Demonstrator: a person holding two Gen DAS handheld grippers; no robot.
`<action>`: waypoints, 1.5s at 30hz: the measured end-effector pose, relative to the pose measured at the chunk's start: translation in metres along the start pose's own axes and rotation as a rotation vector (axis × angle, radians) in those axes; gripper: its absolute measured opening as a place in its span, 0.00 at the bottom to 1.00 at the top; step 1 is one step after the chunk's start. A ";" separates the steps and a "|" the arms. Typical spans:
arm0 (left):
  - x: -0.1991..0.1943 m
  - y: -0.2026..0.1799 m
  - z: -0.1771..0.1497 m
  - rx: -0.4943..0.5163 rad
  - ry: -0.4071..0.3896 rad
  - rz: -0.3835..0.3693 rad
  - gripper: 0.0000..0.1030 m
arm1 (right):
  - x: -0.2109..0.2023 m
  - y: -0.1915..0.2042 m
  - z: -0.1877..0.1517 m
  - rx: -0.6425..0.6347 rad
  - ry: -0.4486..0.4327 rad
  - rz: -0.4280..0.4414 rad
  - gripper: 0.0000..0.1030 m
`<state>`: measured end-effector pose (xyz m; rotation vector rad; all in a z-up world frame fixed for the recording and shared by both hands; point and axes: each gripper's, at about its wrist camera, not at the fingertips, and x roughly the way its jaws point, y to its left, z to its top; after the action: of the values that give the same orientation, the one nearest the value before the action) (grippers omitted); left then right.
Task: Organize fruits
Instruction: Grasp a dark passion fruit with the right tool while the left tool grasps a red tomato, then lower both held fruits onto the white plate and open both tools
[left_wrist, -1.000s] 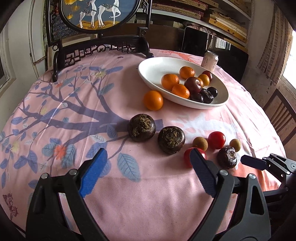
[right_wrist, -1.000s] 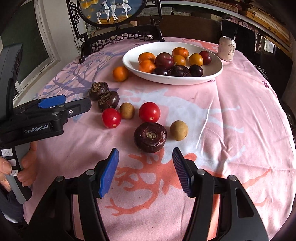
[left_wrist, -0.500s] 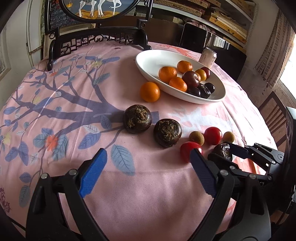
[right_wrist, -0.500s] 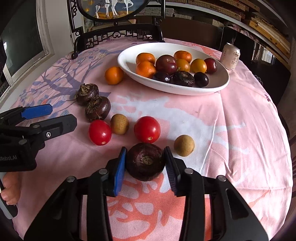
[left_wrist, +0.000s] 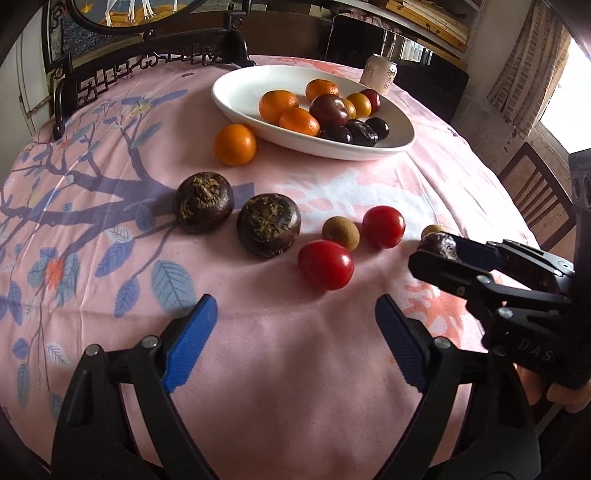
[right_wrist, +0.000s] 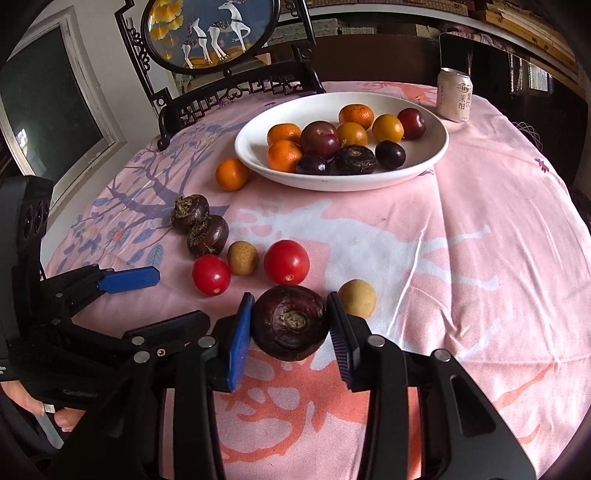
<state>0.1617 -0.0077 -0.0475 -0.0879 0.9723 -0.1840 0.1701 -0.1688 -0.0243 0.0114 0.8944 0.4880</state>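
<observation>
The right claw (right_wrist: 290, 328) pinches a dark water chestnut (right_wrist: 290, 323) between its blue pads, at the near edge of the desk (right_wrist: 498, 229). Its jaws closed on it within the last moment. The left claw (left_wrist: 295, 343) stands spread with nothing between its pads, though its jaws have just narrowed a little; a red tomato (left_wrist: 325, 264) lies just beyond it. Two more water chestnuts (left_wrist: 268, 224), a second tomato (left_wrist: 383, 226) and a small tan fruit (left_wrist: 340, 232) lie loose nearby. Farther off, an orange (left_wrist: 235, 144) sits just left of the white bowl (left_wrist: 236, 86) holding oranges and plums.
</observation>
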 end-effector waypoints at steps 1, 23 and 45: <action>0.001 -0.001 0.000 0.003 0.001 0.010 0.80 | -0.003 -0.004 0.001 0.015 -0.008 0.002 0.39; 0.020 -0.039 0.016 0.138 -0.048 0.093 0.31 | -0.024 -0.029 0.005 0.112 -0.076 0.007 0.39; -0.039 -0.011 0.048 0.046 -0.112 0.057 0.31 | -0.048 -0.015 0.029 0.099 -0.230 0.000 0.39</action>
<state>0.1792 -0.0108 0.0128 -0.0278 0.8577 -0.1476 0.1732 -0.1967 0.0264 0.1552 0.6916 0.4323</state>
